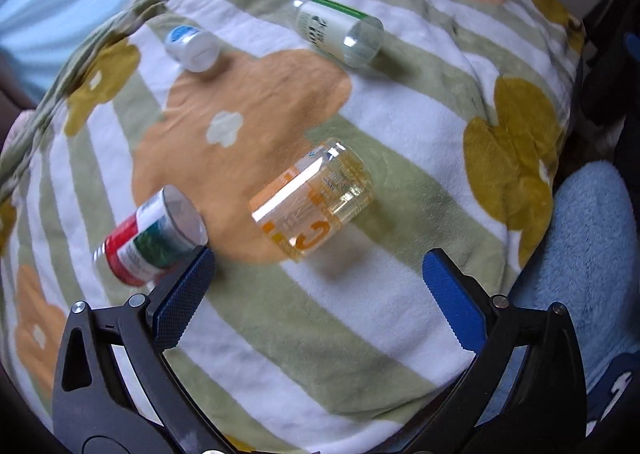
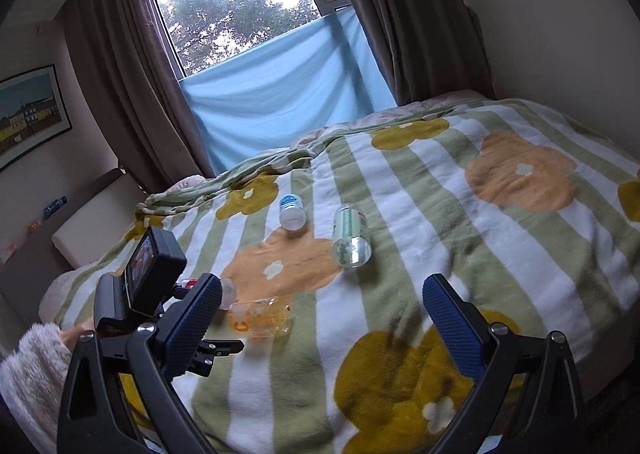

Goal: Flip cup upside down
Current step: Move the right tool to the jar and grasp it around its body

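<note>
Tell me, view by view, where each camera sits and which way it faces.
Left wrist: on the left gripper, angled down at the blanket and four lying cups, the orange cup nearest; its open blue fingers show.
Right wrist: on the right gripper, facing across the bed toward the window; its open fingers, the left gripper and a fleece sleeve show.
Shared: the blanket, the cups.
</note>
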Motion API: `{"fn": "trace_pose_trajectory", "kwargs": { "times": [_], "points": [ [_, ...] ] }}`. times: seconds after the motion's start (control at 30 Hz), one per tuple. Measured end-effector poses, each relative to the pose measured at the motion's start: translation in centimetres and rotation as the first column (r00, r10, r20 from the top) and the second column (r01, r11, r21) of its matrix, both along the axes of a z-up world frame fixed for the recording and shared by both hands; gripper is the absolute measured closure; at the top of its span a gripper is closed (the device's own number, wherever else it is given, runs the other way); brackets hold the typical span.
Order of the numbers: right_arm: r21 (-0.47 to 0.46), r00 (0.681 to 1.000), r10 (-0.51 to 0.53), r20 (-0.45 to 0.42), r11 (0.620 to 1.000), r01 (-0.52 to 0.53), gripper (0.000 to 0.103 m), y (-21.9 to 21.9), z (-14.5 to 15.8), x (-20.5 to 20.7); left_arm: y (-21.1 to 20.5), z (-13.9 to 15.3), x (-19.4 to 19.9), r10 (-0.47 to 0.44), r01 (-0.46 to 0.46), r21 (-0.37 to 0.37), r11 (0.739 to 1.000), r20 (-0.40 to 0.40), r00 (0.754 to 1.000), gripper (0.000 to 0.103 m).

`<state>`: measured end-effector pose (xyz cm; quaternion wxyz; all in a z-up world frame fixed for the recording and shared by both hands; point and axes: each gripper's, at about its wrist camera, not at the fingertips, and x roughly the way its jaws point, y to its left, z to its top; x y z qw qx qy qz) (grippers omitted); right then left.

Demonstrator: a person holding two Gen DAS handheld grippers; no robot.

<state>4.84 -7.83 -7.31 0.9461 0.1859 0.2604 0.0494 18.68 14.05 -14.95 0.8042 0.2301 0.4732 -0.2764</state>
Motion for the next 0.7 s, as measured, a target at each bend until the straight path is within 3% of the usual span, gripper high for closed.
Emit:
{"fn": "trace_pose_trajectory", "kwargs": {
  "times": [0.2, 0.27, 0.4, 0.5, 0.7],
  "points": [
    [0.251, 0.995, 0.049, -0.092, 0.968, -0.024, 0.002, 3.8, -3.0, 2.6, 5.1, 0.7, -4.2, 0.174, -0.166, -0.117, 0.979, 0.061, 0.983, 0.0],
    [0.363, 0.989, 0.057, -0.139, 0.932, -0.002, 0.002, 5.2, -5.0, 3.8, 6.8, 0.6, -5.4, 0.221, -0.212, -0.148, 0.966, 0.054, 0.974, 0.0],
    [0.571, 0.965, 0.063, -0.253, 0.815, 0.097, 0.002, 7.5, -9.0, 6.8, 10.0, 0.8, -6.8, 0.286, -0.276, -0.178, 0.945, 0.036, 0.957, 0.0],
    [0.646, 0.944, 0.034, -0.329, 0.737, 0.199, 0.002, 8.4, -11.2, 9.2, 12.3, 1.7, -7.7, 0.301, -0.286, -0.216, 0.934, 0.042, 0.953, 0.0],
    [0.662, 0.89, -0.07, -0.45, 0.643, 0.385, 0.002, 9.5, -13.7, 12.7, 15.1, 3.8, -9.0, 0.294, -0.256, -0.246, 0.935, 0.132, 0.947, 0.0]
  ]
}}
